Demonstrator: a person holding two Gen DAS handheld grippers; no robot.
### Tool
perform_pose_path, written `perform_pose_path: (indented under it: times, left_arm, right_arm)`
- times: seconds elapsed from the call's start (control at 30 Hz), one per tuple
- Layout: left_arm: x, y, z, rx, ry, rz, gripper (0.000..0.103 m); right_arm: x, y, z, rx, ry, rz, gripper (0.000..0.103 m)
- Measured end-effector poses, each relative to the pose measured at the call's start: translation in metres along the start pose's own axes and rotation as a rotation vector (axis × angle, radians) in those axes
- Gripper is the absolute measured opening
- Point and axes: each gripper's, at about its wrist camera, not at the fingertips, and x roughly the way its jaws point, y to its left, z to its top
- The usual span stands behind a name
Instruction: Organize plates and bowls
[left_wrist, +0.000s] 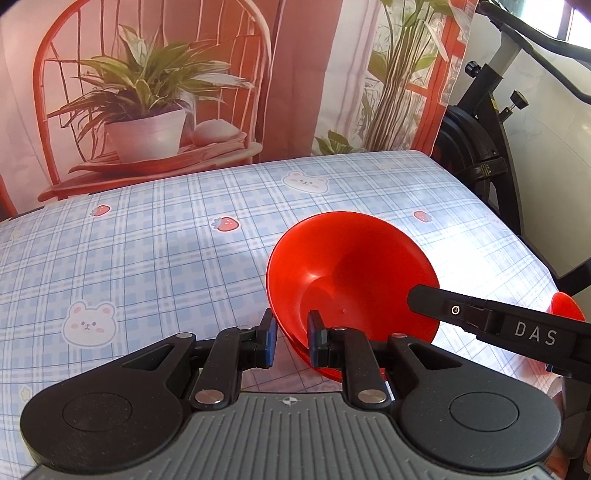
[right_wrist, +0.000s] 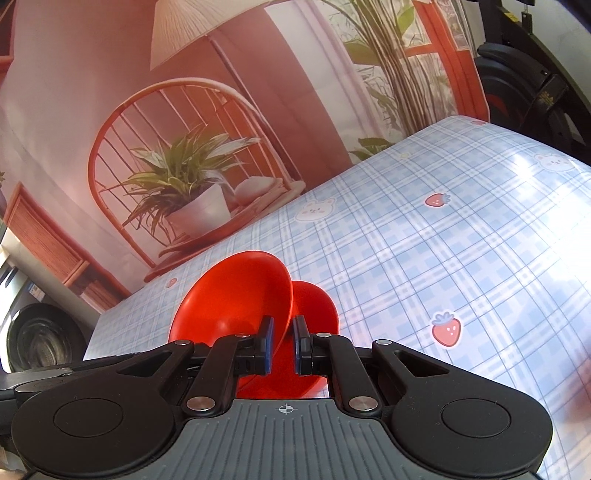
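Left wrist: left tool (left_wrist: 291, 341) angled down, pinching red bowl (left_wrist: 351, 273) rim.

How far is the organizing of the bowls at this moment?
Done: the table shows no sorted stack yet. In hand: the left gripper pinches the rim of a stack of red bowls, and the right gripper pinches another red bowl. Left: bringing them together and setting them down.
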Motion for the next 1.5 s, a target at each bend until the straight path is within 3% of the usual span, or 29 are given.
perform_pose_path:
  times: [0.97, 1.07, 1.5]
  left_arm:
    - [0.012, -0.019, -0.004, 0.069, 0.04, 0.089, 0.023]
    - [0.003, -0.019, -0.003, 0.035, -0.002, 0.139, 0.038]
    - [-0.036, -0.062, -0.007, -0.022, -0.164, 0.052, 0.038]
  right_arm:
    - [-0.002, -0.015, -0.008, 0.005, -0.016, -0.006, 0.01]
    - [-0.007, -0.015, -0.007, -0.013, -0.036, -0.018, 0.011]
    - [-0.047, -0.028, -0.004, -0.06, -0.194, -0.065, 0.011]
